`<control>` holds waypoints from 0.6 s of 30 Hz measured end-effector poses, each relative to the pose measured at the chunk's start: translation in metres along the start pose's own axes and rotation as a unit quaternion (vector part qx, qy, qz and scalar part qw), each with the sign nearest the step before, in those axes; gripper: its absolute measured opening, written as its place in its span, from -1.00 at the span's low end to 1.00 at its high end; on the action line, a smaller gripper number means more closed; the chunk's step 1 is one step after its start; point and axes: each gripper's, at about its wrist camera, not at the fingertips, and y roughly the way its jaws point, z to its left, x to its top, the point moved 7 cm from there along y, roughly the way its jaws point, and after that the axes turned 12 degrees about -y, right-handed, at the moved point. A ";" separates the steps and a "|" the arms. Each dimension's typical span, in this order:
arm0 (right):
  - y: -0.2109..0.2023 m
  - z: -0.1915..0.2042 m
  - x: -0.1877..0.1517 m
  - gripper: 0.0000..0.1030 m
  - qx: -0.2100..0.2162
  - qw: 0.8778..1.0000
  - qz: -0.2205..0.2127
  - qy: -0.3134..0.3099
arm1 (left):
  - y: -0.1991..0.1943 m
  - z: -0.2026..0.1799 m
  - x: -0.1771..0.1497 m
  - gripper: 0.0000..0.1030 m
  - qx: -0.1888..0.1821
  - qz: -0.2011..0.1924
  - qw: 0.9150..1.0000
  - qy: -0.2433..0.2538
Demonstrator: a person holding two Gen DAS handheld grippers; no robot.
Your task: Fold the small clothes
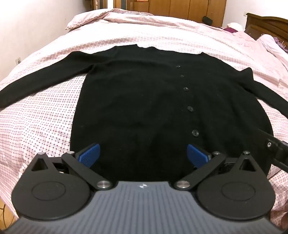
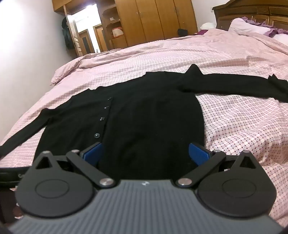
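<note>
A black buttoned cardigan (image 1: 144, 100) lies flat and face up on the bed, both sleeves spread out to the sides, hem towards me. It also shows in the right wrist view (image 2: 147, 122). My left gripper (image 1: 143, 153) is open and empty, its blue pads over the hem's left part. My right gripper (image 2: 145, 153) is open and empty over the hem's right part. Part of the right gripper (image 1: 275, 149) shows at the right edge of the left wrist view. Whether either gripper touches the cloth cannot be told.
The bed has a pink checked cover (image 1: 45, 117), rumpled at the far end (image 1: 100, 19). A wooden wardrobe (image 2: 153, 19) and a doorway (image 2: 86, 36) stand beyond it. A dark wooden headboard (image 2: 252, 14) with pillows (image 2: 248, 27) is at the far right.
</note>
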 end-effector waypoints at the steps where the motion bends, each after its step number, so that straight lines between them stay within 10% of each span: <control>1: 0.000 0.000 0.000 1.00 0.000 1.000 0.000 0.000 | 0.000 0.000 0.000 1.00 0.001 0.000 1.000 0.000; 18: 0.000 -0.001 0.000 1.00 -0.004 1.000 0.007 -0.005 | -0.002 -0.001 0.001 1.00 0.004 0.001 1.000 0.000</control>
